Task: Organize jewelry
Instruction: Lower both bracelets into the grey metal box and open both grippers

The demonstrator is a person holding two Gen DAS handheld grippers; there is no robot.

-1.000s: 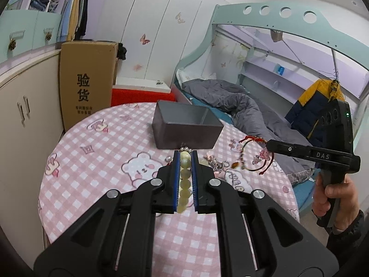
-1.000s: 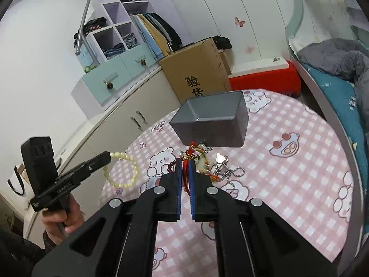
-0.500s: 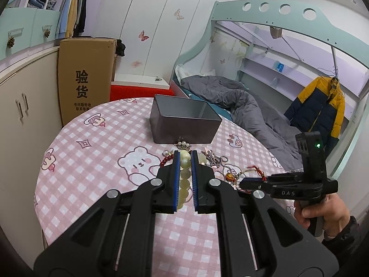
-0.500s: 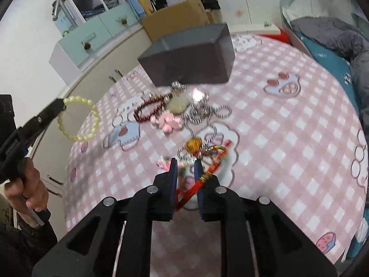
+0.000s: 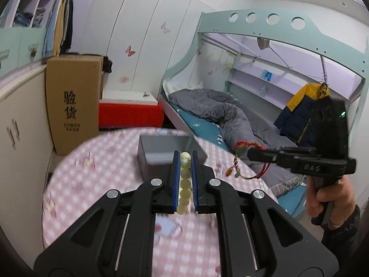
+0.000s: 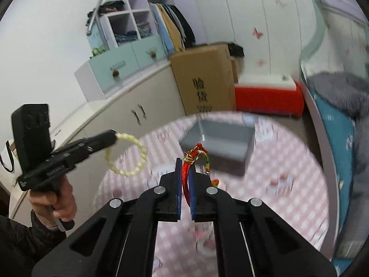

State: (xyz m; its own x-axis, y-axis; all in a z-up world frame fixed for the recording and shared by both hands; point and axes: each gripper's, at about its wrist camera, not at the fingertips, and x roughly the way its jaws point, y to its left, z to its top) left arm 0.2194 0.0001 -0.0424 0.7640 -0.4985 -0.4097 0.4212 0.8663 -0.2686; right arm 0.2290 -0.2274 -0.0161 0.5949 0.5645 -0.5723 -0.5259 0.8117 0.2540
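Pale cream bead bracelet [image 5: 184, 180], red cord bracelet [image 6: 188, 173], grey box [image 6: 221, 143], seemingly pink-checked tablecloth [image 5: 92, 184]

White wardrobe doors [image 5: 143, 39] with butterfly stickers stood behind a cardboard box [image 5: 73, 101] and red storage bench [image 5: 130, 113]. Mint bunk bed [image 5: 253, 20] held a grey duvet [image 5: 221, 113]; cream cabinet [image 6: 129, 115] lined one wall.

Motion blur smears the pink checked tablecloth [image 6: 288, 173] and its prints.

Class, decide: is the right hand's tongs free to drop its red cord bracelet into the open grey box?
Probably yes: the right tongs hold the red cord bracelet above the table, and the open grey box ahead looks unobstructed.
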